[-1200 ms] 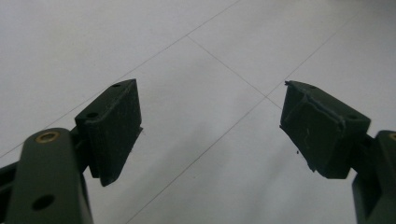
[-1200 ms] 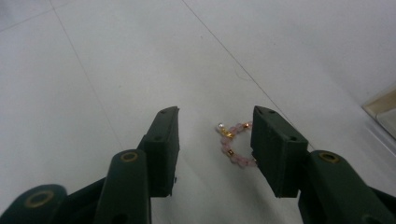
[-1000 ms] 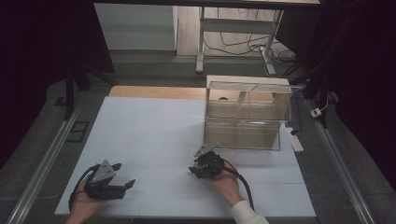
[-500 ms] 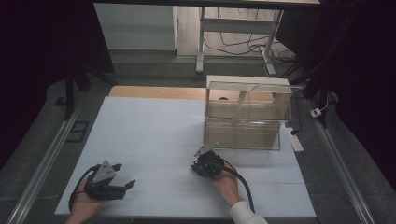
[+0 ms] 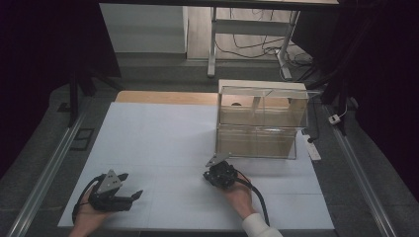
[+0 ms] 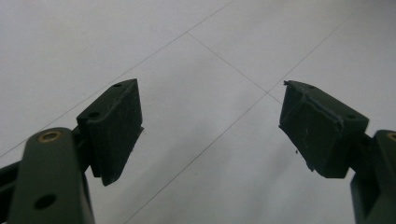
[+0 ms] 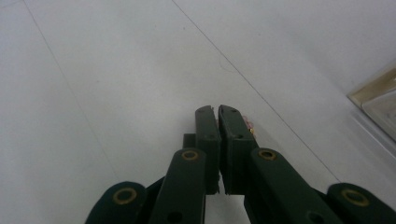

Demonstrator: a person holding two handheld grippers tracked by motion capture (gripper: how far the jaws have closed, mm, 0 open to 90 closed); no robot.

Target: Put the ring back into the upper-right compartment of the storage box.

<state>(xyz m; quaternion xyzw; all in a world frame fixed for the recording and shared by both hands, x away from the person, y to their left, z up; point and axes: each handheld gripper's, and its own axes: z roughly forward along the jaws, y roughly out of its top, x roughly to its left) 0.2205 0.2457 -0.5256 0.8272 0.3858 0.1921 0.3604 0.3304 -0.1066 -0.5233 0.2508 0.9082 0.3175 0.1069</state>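
Observation:
My right gripper (image 5: 215,171) rests low on the white table sheet (image 5: 163,138), just in front of the clear box's near left corner. Its jaws have just been closing and now stand together, shut (image 7: 217,110). A tiny pinkish speck (image 7: 250,125) peeks out beside the right jaw's tip; I cannot tell whether anything is pinched between the pads. My left gripper (image 5: 131,184) lies at the sheet's near left, held by a hand. In the left gripper view it stands wide open (image 6: 215,123) over bare sheet with nothing between its pads.
A clear plastic box (image 5: 258,126) with a tan inner part stands at the right back of the sheet; its corner (image 7: 377,99) shows at the right gripper view's right edge. Metal rails run along both table sides. Table legs and cables lie beyond the far edge.
The right gripper's jaws have come together from partly open. Both hands have stayed where they were.

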